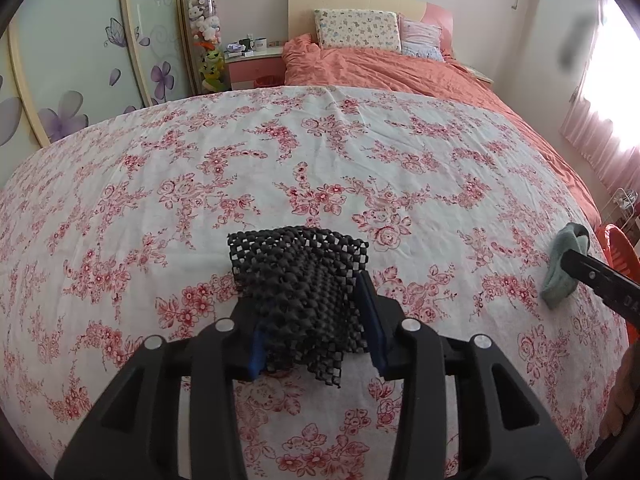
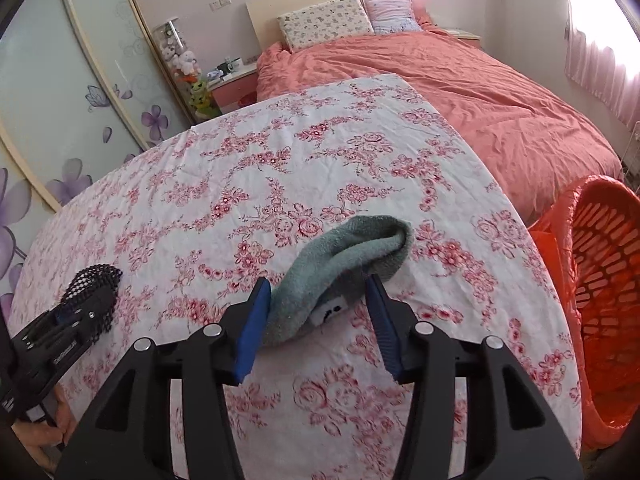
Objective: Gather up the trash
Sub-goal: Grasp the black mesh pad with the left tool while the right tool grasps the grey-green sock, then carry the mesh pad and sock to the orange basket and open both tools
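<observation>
A crumpled black mesh mat piece (image 1: 300,288) lies on the floral cloth (image 1: 280,152) between the blue pads of my left gripper (image 1: 310,300). The jaws stand wide around it, and I cannot tell whether they grip it. It also shows in the right wrist view (image 2: 94,280) at far left. A grey-green sock (image 2: 340,264) lies on the cloth between the pads of my right gripper (image 2: 318,294), whose jaws are open on either side of it. The sock (image 1: 564,264) also shows at the right edge of the left wrist view, with the right gripper's finger beside it.
An orange slatted basket (image 2: 600,288) lined with an orange bag stands tilted off the cloth's right edge. Behind lies a bed with a salmon quilt (image 2: 460,92) and pillows (image 2: 324,20). Sliding wardrobe doors (image 1: 72,64) and a pink nightstand (image 1: 256,66) stand at left.
</observation>
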`<action>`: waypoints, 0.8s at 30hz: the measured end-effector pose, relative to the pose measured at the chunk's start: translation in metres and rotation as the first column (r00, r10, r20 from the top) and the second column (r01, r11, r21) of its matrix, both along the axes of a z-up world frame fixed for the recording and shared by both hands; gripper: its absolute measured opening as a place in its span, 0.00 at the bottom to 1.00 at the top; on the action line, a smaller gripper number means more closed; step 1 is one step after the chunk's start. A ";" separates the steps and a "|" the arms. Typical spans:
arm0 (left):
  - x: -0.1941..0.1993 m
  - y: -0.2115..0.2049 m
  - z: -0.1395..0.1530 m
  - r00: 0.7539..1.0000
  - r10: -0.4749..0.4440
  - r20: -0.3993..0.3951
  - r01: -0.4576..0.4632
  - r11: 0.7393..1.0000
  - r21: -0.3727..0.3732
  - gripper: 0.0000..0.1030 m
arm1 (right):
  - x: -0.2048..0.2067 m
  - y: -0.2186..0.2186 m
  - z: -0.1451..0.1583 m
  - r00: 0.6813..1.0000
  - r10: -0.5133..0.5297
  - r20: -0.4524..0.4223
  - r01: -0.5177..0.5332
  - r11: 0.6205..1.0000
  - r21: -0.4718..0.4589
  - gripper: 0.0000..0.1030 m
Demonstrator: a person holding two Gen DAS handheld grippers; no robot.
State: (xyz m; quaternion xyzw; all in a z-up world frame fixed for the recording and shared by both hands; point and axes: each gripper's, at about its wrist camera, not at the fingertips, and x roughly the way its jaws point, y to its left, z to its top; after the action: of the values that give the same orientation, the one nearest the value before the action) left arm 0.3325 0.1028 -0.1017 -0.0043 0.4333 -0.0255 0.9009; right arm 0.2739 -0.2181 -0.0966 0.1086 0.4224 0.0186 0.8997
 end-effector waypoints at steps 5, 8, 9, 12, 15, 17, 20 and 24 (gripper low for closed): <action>0.000 0.000 0.000 1.000 0.000 0.000 0.000 1.000 0.000 0.39 | 0.005 0.012 -0.002 1.000 0.009 0.022 -0.008 0.999 -0.053 0.35; 0.000 0.000 0.000 1.000 0.000 0.000 0.000 1.000 -0.003 0.39 | 0.004 0.014 -0.003 0.999 0.029 0.027 -0.027 0.997 -0.069 0.12; 0.000 0.001 0.000 1.000 0.000 0.000 0.000 1.000 -0.007 0.39 | 0.001 0.014 -0.003 0.999 0.040 0.025 -0.039 0.997 -0.073 0.09; 0.000 0.002 -0.001 1.000 0.001 0.000 -0.001 1.000 -0.013 0.39 | -0.003 0.015 -0.003 0.998 0.056 0.026 -0.053 0.994 -0.098 0.08; 0.000 0.001 -0.001 1.000 0.001 0.000 -0.001 1.000 -0.011 0.39 | -0.006 0.016 -0.003 0.999 0.049 0.023 -0.046 0.993 -0.106 0.08; 0.000 0.001 -0.001 1.000 0.001 0.000 -0.001 1.000 -0.010 0.39 | -0.006 0.018 -0.003 0.999 0.046 0.022 -0.043 0.992 -0.122 0.08; 0.000 0.002 0.000 1.000 0.001 0.000 -0.001 1.000 -0.014 0.39 | -0.006 0.022 -0.003 0.999 0.046 0.021 -0.042 0.988 -0.146 0.09; 0.000 0.003 -0.001 1.000 0.003 0.001 -0.003 1.000 -0.028 0.39 | -0.006 0.022 -0.003 0.999 0.045 0.021 -0.042 0.988 -0.151 0.09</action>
State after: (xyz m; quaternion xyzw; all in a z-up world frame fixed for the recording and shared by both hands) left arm 0.3325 0.1054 -0.1023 -0.0177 0.4323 -0.0302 0.9010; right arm 0.2681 -0.1956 -0.0998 0.0310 0.4141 0.0077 0.9097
